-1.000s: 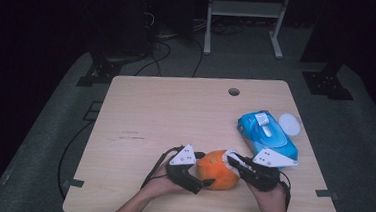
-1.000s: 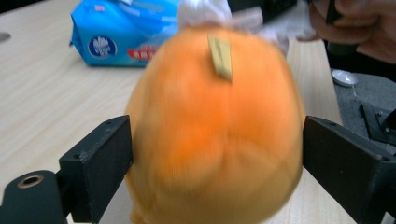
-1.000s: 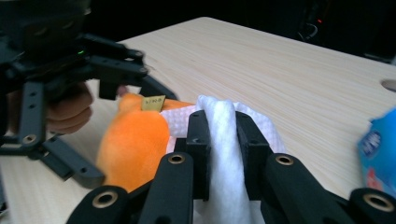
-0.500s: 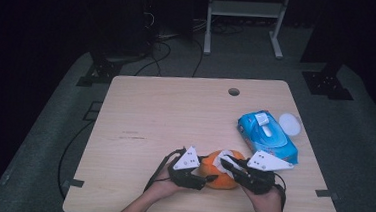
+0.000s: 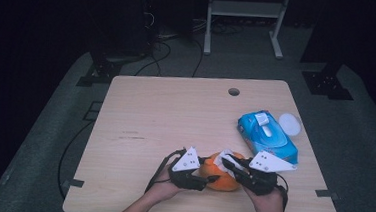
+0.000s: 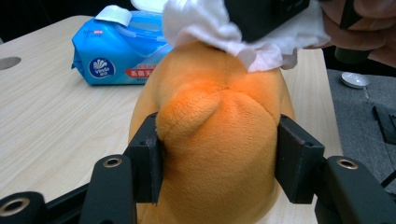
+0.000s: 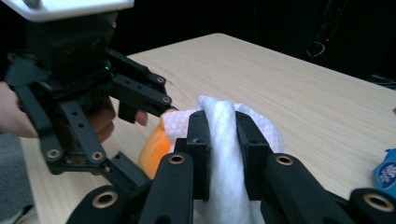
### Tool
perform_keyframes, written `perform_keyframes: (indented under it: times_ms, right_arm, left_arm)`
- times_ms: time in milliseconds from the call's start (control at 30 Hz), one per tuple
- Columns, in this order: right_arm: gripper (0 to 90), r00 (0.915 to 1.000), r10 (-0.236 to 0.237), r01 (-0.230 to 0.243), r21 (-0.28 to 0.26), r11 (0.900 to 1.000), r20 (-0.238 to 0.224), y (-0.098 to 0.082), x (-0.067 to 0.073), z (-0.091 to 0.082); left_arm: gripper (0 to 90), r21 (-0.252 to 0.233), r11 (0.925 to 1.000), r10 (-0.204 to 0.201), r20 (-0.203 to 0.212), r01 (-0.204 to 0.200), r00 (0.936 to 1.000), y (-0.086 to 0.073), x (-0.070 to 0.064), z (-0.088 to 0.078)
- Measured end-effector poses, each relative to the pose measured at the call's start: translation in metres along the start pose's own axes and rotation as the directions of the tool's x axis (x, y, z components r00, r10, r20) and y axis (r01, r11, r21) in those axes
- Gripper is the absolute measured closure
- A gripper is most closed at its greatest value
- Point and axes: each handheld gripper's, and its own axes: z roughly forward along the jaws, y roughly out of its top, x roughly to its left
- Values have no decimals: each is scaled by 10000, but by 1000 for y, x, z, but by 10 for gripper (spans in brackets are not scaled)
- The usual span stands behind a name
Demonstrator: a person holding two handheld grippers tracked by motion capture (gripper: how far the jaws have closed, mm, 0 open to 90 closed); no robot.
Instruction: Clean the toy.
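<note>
Closing on the orange plush toy [image 6: 219, 140], the left gripper [image 5: 206, 178] has just drawn its jaws in from wide to snug; in the left gripper view both pads now press the toy's sides, w/ the fur bulging between them. A second ago in the high view that claw stood spread beside the toy, so this is a fresh clamp. Means the toy is now pinned for wiping, by my read: 1 hand holds, the other scrubs.

Right gripper [image 5: 228, 164] sits pressed together on a white wet wipe [image 7: 224, 140], pinching a fold of it between both jaws, wipe draped over the toy's top. It has barely shifted vs the earlier frames.

Toy sits near the table's [image 5: 175, 115] front edge, right of centre, between the 2 grippers. Blue wet-wipe pack [image 5: 268, 136] lies near the right edge, a white round lid [image 5: 290, 124] just beside it at the far side.

Hard to see: the toy's face and underside are hidden, and the high view is dim, so its shape stays unclear, poss. an animal figure. Pack is cut off at the right gripper view's edge. Whether the wipe is really rubbing the fur or just resting on it can't be told.
</note>
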Motion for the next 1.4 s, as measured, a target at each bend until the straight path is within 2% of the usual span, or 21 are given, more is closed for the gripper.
perform_keyframes:
  times_ms: [200, 300, 367, 400, 467, 500, 667, 733, 767, 800, 867, 933, 1067, 1133, 1167, 1267, 1333, 1400]
  right_arm:
    - [776, 9971, 629, -639, 240, 9977, 429, -12, -21, -1]
    - [776, 9975, 583, -589, 155, 9981, 411, -9, -17, -1]
    - [776, 9989, 466, -466, 1, 9989, 50, -5, -10, -1]
    - [776, 9993, 365, -366, -29, 9993, -104, -3, -5, 0]
    - [775, 10000, 40, -40, 74, 10000, -22, -2, 0, 2]
    - [775, 10000, 47, -47, 88, 10000, 5, -2, -1, 3]
    - [776, 9970, 719, -723, 130, 9973, 298, -7, -16, -1]
    - [776, 9980, 605, -606, 30, 9982, 172, -4, -11, -2]
    - [776, 9986, 520, -521, -46, 9986, -69, -2, -6, -1]
    - [776, 9991, 333, -335, -66, 9994, -260, 0, -1, 1]
    - [776, 9996, -236, 238, 141, 9996, -154, 2, 9, 6]
    - [776, 9998, -55, 58, 156, 9999, -196, 0, 5, 6]
    - [776, 9999, 120, -120, 72, 9999, -51, -1, 0, 1]
    - [776, 9999, 99, -99, 145, 9998, -26, -3, -1, 1]
    - [776, 9999, 104, -104, 230, 9997, -15, -5, -3, 1]
    - [776, 9992, 397, -396, 465, 9981, -21, -9, -8, 3]
    - [776, 9982, 606, -604, 482, 9970, -42, -11, -11, 4]
    - [776, 9984, 561, -561, 522, 9971, 5, -11, -12, 3]
  left_arm:
    - [437, -16, 10000, 12, -4, -12, 10000, -1, 1, -2]
    - [438, -51, 10000, 4, 9, -4, 10000, -1, 2, -1]
    - [439, -72, 10000, -38, -4, 38, 10000, -1, 2, -1]
    - [439, -30, 10000, -11, -8, 11, 10000, -1, 2, -1]
    - [441, -32, 10000, -6, -29, 6, 10000, -1, 1, -2]
    - [443, -29, 10000, 7, -42, -8, 10000, -1, 2, -2]
    - [445, -100, 9999, -12, -33, 12, 10000, 1, 1, -2]
    - [446, -98, 9999, -33, -23, 33, 10000, 0, 1, -1]
    - [447, -124, 9999, -37, -21, 37, 10000, 0, 0, 0]
    - [448, -121, 9999, 6, -17, -6, 10000, 1, 0, 1]
    - [448, -79, 10000, 0, -23, 0, 10000, 1, 0, 0]
    - [450, -163, 9997, -154, 47, 155, 9999, 1, 0, -2]
    - [449, -271, 9996, -97, 75, 99, 9999, 5, -3, -4]
    - [415, -283, 9995, -167, 113, 170, 9998, 3, -3, -1]
    - [373, -307, 9992, -239, 143, 243, 9996, 2, -2, 0]
    - [226, -369, 9993, -101, 62, 104, 9999, -2, 1, 5]
    - [149, -295, 9990, -347, 54, 348, 9994, -5, 5, 7]
    - [80, -148, 9984, -540, 87, 541, 9985, -9, 7, 11]
